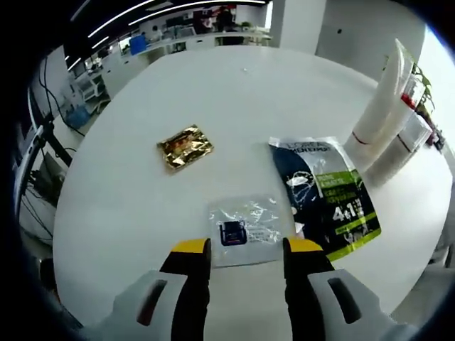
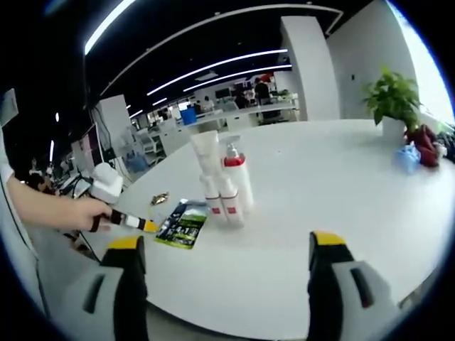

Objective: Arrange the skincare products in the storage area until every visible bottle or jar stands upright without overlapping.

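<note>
**Both grippers open and empty, bottles grouped upright**

Left gripper (image 1: 246, 249) jaws parted, yellow tips low over table (image 1: 128, 206), straddling near edge of clear sachet (image 1: 249, 222) with small dark label; nothing held. Right gripper (image 2: 225, 245) jaws set very wide, gripping nothing, hovering back from the cluster.

Just beyond the sachet on the right of the left gripper view: dark-and-green pouch (image 1: 328, 195), flat on the table, its edge close to the sachet; hard to tell whether touching. Further off on the other side, gold packet (image 1: 185, 146), well apart from the rest. Past the pouch, white tubes (image 1: 380, 106) standing close together, with a red-capped bottle (image 2: 237, 177) in the same group, seen more clearly in the right gripper view. All apparently upright, packed tight.

Risks, as judged from here: thin flat sachet likely to slide or crumple rather than lift if pinched from above; pushing it sideways likely to ride it over the pouch, making an overlap. Tall narrow tubes likely to topple in a chain if bumped, given how close together.

Elsewhere: potted plant (image 2: 392, 103) and some coloured things at the far table edge, well clear. Person's hand (image 2: 64, 211) holding the left gripper, in at the left of the right gripper view. Office desks and ceiling lights behind.
</note>
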